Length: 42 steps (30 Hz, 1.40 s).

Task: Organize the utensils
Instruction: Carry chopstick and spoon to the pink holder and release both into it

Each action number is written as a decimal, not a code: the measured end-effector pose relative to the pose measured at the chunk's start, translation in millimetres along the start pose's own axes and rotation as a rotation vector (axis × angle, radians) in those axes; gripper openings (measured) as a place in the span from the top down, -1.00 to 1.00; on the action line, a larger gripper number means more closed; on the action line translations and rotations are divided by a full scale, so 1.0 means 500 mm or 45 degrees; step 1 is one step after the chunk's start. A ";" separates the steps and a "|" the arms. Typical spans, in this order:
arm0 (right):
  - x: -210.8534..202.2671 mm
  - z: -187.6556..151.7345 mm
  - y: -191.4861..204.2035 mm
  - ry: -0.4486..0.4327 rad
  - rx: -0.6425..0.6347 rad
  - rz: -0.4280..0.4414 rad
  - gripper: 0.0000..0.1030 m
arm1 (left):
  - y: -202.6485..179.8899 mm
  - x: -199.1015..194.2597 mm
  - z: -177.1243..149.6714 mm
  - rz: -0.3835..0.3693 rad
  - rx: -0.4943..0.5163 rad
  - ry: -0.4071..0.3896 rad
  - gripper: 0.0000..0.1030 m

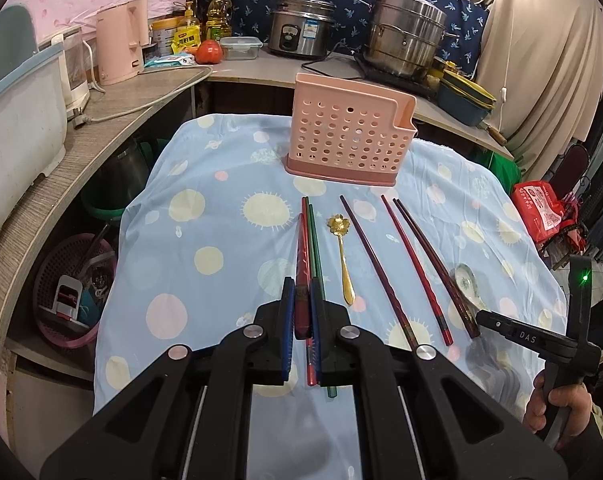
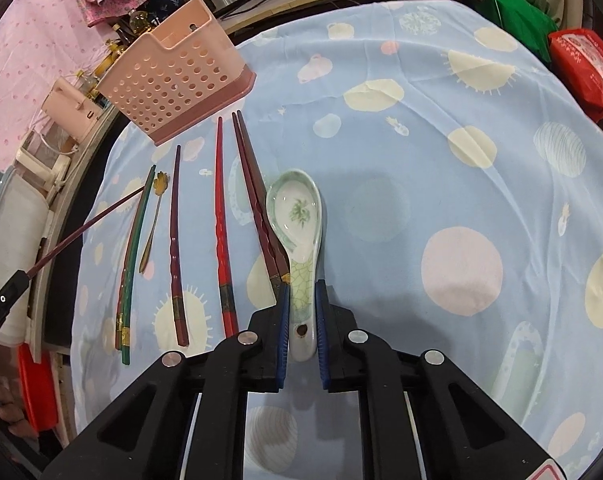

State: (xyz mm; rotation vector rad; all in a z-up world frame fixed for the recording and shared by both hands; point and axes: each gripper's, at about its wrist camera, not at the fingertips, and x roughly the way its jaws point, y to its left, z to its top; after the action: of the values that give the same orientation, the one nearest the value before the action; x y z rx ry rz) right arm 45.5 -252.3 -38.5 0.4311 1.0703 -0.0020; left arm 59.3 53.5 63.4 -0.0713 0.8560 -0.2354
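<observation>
Left wrist view: sits behind its own fingers (image 1: 289,320), close above the table (image 1: 205,280), angled down and forward toward the pink holder (image 1: 349,136) and the kitchen counter behind. Right wrist view: same low position behind its fingers (image 2: 321,320), pitched steeper, rolled so the pink holder (image 2: 173,84) tilts upper left. Shared: the holder, the row of chopsticks (image 1: 401,264) (image 2: 221,224), blue cloth.

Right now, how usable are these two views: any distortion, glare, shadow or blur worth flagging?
Left wrist view: strong fisheye bend, dark corners; the pink utensil holder and gold spoon stay sharp. Right wrist view: same bend, scene tilted; mild glare on the ceramic spoon; soft shadow on the tablecloth beside it; no blur.
</observation>
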 end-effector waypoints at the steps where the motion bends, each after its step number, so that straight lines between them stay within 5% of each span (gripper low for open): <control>1: -0.004 0.001 0.004 -0.009 -0.015 -0.013 0.78 | 0.000 -0.002 0.001 0.000 0.001 -0.003 0.86; 25: -0.112 0.133 0.142 -0.253 -0.241 -0.028 0.90 | -0.020 -0.081 0.159 0.005 0.094 -0.268 0.87; 35: -0.178 0.301 0.245 -0.470 -0.363 -0.029 0.90 | -0.060 -0.130 0.351 0.025 0.194 -0.502 0.87; 42: -0.143 0.422 0.284 -0.518 -0.366 -0.064 0.90 | -0.104 -0.133 0.494 0.018 0.220 -0.661 0.87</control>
State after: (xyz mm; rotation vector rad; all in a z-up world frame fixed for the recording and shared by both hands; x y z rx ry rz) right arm 219.0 -209.1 156.1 0.1335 0.6665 0.0185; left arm 194.7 10.7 282.7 0.0351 0.3180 -0.2613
